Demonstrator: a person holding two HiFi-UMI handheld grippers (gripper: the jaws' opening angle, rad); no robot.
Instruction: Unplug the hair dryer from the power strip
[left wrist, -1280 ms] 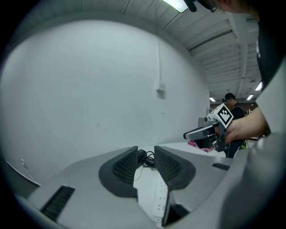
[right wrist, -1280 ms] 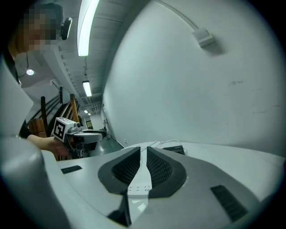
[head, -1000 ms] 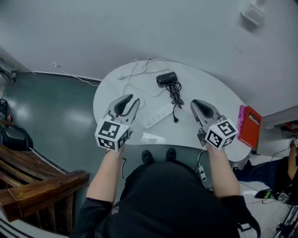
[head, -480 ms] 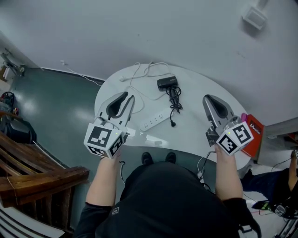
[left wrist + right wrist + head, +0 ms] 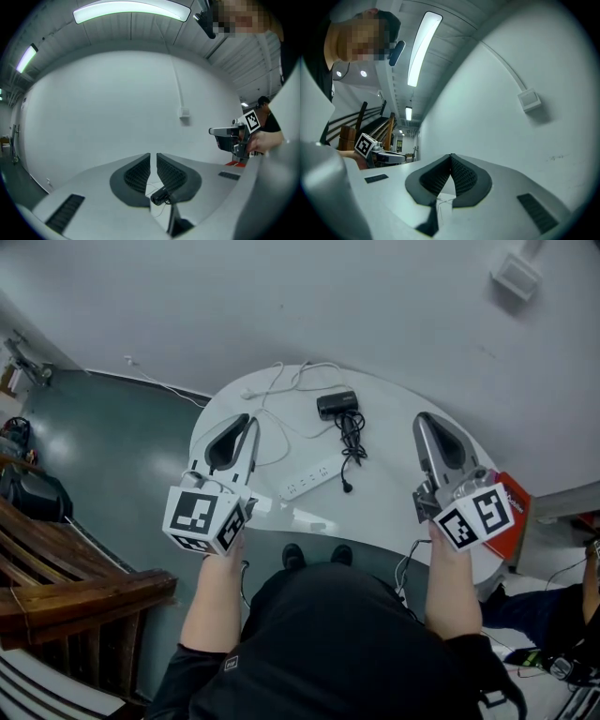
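Holding both tools over the round white table point(image 5: 398, 479), we have the right gripper point(image 5: 427, 420) with jaws tip to tip and empty. The left gripper point(image 5: 246, 422) has just been closing its jaws to a thin slit, with nothing between them. The black hair dryer point(image 5: 336, 405) lies at the far side, its plug point(image 5: 346, 487) loose just beside the white power strip point(image 5: 309, 481).
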